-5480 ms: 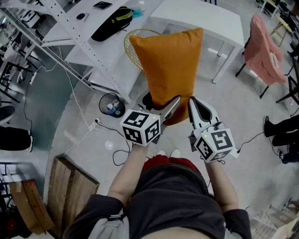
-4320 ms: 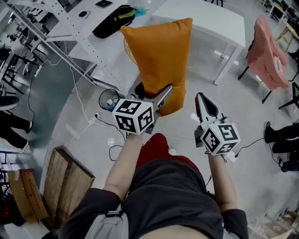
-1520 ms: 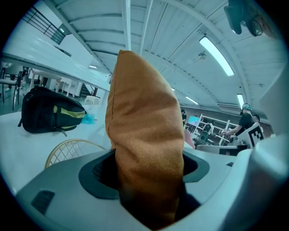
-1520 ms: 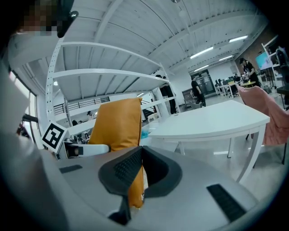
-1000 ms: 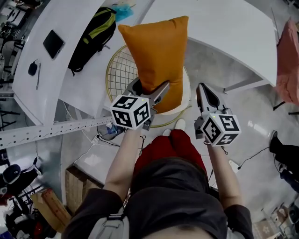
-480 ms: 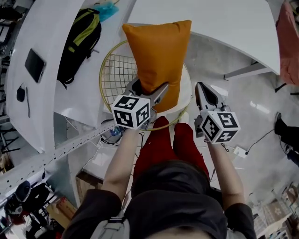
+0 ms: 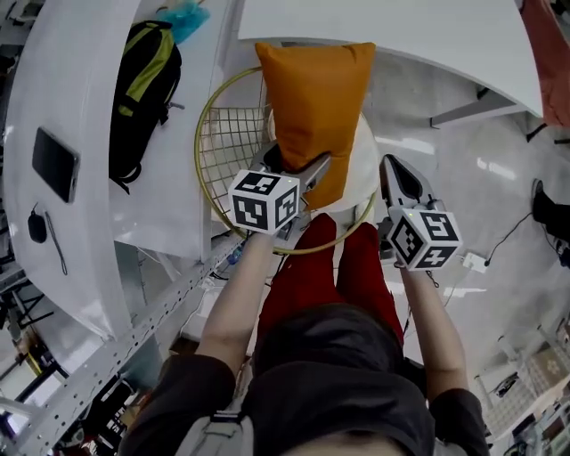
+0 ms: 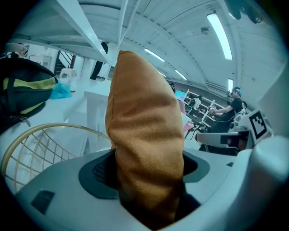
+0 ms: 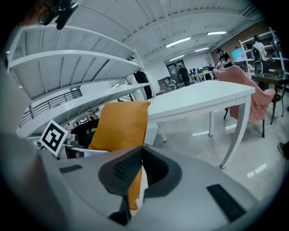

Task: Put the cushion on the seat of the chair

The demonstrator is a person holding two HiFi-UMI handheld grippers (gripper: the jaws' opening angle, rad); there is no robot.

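Observation:
An orange cushion (image 7: 316, 107) stands on end over a chair with a gold wire back (image 7: 233, 142) and a round white seat (image 7: 363, 165). My left gripper (image 7: 294, 165) is shut on the cushion's near bottom edge; in the left gripper view the cushion (image 8: 144, 149) fills the gap between the jaws, with the wire back (image 8: 40, 144) at the left. My right gripper (image 7: 394, 169) hovers just right of the cushion, shut and holding nothing. In the right gripper view its pads (image 9: 131, 164) meet, and the cushion (image 9: 119, 128) rises behind them.
A white desk (image 7: 80, 107) at the left carries a black and yellow backpack (image 7: 142, 76) and a phone (image 7: 55, 165). A white table (image 7: 401, 27) stands beyond the chair. A perforated metal rail (image 7: 134, 347) runs at the lower left. The person's red-trousered legs (image 7: 329, 267) touch the chair's front.
The cushion was carried to the wire-backed chair and now hangs over its seat. Both grippers have sunk lower and tipped down over the last second. The left grip is unchanged.

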